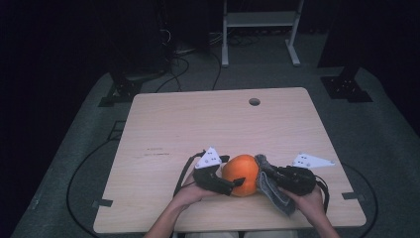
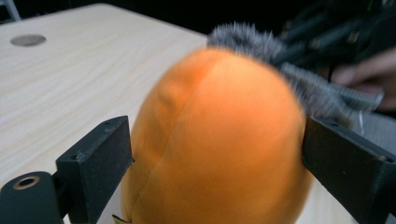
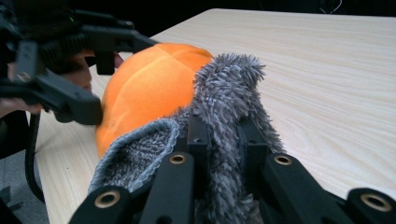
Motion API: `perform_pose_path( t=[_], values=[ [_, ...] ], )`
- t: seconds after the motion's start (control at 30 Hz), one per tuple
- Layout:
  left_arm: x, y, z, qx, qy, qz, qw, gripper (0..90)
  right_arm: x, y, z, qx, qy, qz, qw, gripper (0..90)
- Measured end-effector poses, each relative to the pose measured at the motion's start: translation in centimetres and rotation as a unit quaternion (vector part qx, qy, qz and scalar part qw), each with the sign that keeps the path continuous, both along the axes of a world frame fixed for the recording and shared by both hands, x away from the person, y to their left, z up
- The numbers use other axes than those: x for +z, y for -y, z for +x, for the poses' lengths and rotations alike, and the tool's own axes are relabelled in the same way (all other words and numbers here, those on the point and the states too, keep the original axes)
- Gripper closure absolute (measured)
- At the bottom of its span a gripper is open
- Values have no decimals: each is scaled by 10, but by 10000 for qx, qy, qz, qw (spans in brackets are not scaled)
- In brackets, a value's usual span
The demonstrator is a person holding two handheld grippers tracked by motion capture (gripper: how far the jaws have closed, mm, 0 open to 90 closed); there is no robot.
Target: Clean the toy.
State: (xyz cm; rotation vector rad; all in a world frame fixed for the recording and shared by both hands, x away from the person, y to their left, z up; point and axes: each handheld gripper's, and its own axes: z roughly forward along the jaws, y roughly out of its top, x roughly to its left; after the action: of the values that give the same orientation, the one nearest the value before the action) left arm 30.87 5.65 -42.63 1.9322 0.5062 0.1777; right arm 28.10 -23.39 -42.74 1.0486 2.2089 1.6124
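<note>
Orange round plush ball (image 1: 241,173) sits near the front edge of the light wooden table (image 1: 198,124), between my two grippers. On the left, my left gripper (image 1: 233,184) has its jaws spread wide around the ball; in the left gripper view each black jaw presses a side of the orange plush (image 2: 219,140), so I have it clamped. My left hand (image 1: 190,194) rests on the tabletop behind it. To the right of the ball, a grey fuzzy cloth (image 1: 272,191) lies against the plush and drapes down toward the front edge. My right gripper (image 1: 262,168) has its jaws nearly closed, pinching a fold of that fuzzy cloth (image 3: 229,116), with my right hand (image 1: 309,201) gripping the handle.
</note>
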Motion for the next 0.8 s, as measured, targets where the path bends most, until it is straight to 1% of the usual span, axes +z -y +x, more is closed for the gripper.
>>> perform_pose_path(
  t=[0.03, 0.07, 0.1, 0.13, 0.17, 0.2, 0.23, 0.27, 0.3, 0.37, 0.4, 0.43, 0.47, 0.5, 0.53, 0.57, 0.6, 0.63, 0.67, 0.7, 0.73, 0.8],
  values=[
    [0, 0, 0, 0, 0, 0, 10000, 123, -1, 0, 1, 4, -17, -2, 10000, 782],
    [-5, 1, -1, -25, 101, -80, 9999, 162, -1, 0, 2, -18, -14, -41, 10000, 782],
    [-6, 1, -2, 6, 170, -94, 9998, 212, -2, 1, 2, -47, -2, -66, 10000, 782],
    [-6, 1, -3, 59, 209, -91, 9997, 255, -2, 2, 2, -64, -34, -51, 10000, 782],
    [-6, 1, -3, 59, 209, -91, 9997, 290, -2, 2, 2, -64, -34, -51, 10000, 782],
    [-7, 5, -5, 171, 317, -53, 9993, 313, -1, 4, 3, -123, -41, -91, 9999, 783],
    [-7, 5, -5, 171, 317, -53, 9993, 325, 1, 4, 1, -135, -35, -93, 9999, 783],
    [-7, 6, -5, 213, 329, -47, 9992, 325, 1, 4, 1, -135, -35, -93, 9999, 783],
    [-7, 7, -6, 268, 335, -40, 9991, 327, 9, 2, -3, -86, 80, -84, 9999, 783],
    [-7, 9, -7, 330, 347, -69, 9988, 328, 17, 0, -8, 134, 257, 126, 9995, 783],
    [-7, 10, -7, 328, 374, -50, 9987, 327, 21, -3, -9, 195, 341, 92, 9992, 783],
    [-7, 10, -7, 328, 374, -50, 9987, 323, 21, -3, -9, 195, 341, 92, 9992, 783],
    [-6, 11, -8, 267, 366, -38, 9990, 309, 20, -7, -10, 204, 399, -106, 9989, 783],
    [-6, 11, -8, 267, 366, -38, 9990, 279, 20, -7, -10, 204, 399, -106, 9989, 783],
    [-5, 11, -8, 170, 326, -38, 9993, 279, 18, -7, -8, 194, 389, -106, 9990, 783],
    [-4, 10, -7, 30, 272, -69, 9996, 232, 14, -6, -7, 185, 345, -88, 9992, 783],
    [-3, 8, -7, -46, 302, -51, 9995, 157, 9, -2, -5, 136, 309, -78, 9994, 783],
    [-3, 7, -6, -20, 288, -71, 9996, 133, 9, 1, -4, 82, 295, -91, 9995, 783],
    [-4, 7, -6, -20, 258, -52, 9997, 132, 9, 3, -2, 37, 266, -103, 9996, 783],
    [-5, 8, -6, -3, 329, -13, 9995, 154, 8, 5, -1, 1, 243, -94, 9997, 783],
    [-6, 9, -8, 17, 457, 37, 9989, 211, 7, 6, -1, -27, 213, -109, 9997, 783],
    [-6, 10, -9, 101, 570, 90, 9983, 284, 8, 7, -1, -42, 215, -125, 9997, 783]
  ],
)
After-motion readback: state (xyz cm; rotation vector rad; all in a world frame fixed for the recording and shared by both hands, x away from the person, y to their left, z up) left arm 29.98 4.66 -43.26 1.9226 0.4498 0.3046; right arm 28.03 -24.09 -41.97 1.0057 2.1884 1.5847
